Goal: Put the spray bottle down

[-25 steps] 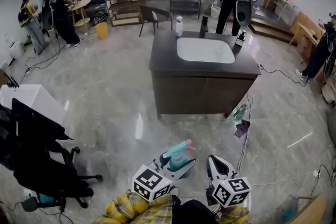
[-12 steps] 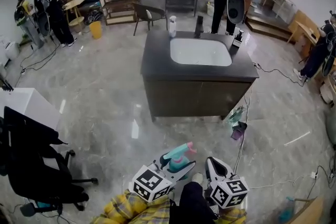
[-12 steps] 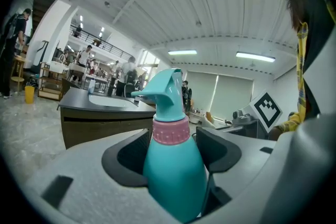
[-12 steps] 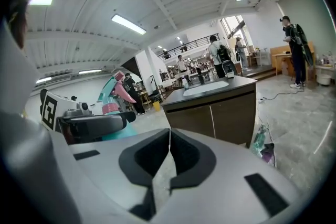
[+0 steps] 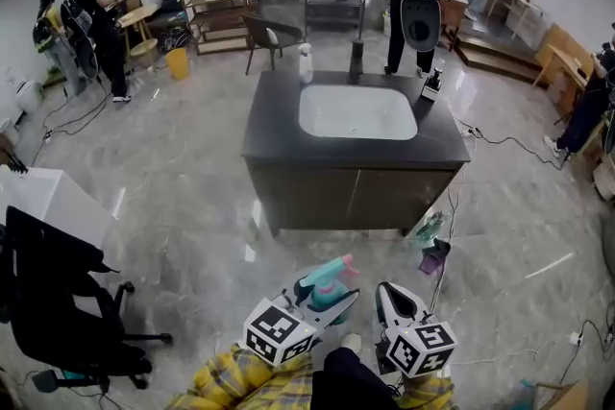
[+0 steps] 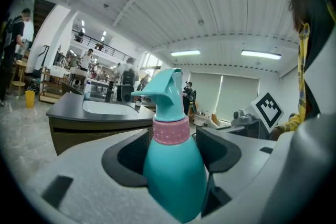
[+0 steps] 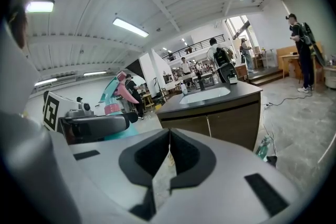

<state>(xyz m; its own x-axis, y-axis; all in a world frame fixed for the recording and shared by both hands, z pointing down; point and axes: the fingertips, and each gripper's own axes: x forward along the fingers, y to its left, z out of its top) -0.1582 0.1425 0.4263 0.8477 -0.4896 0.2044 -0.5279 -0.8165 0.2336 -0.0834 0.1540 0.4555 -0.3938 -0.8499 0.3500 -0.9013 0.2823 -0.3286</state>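
Observation:
A teal spray bottle (image 6: 173, 165) with a pink collar and teal nozzle stands upright between the jaws of my left gripper (image 6: 176, 152), which is shut on its body. In the head view the spray bottle (image 5: 328, 282) shows low in the middle, held by the left gripper (image 5: 322, 298) above the floor. My right gripper (image 5: 392, 298) is beside it on the right, its jaws shut with nothing between them. In the right gripper view the right gripper (image 7: 169, 157) has its pads touching, and the spray bottle (image 7: 112, 107) shows at the left.
A dark cabinet (image 5: 351, 192) with a black counter (image 5: 264, 125) and a white sink basin (image 5: 356, 111) stands ahead. A white bottle (image 5: 306, 64) and a faucet (image 5: 356, 60) sit at its back edge. A black office chair (image 5: 58, 293) is at left. Cables and small objects (image 5: 430, 245) lie by the cabinet's right corner. People stand further back.
The cabinet has come closer and shifted left in the head view. Both grippers hold the same places in view, the bottle still in the left one.

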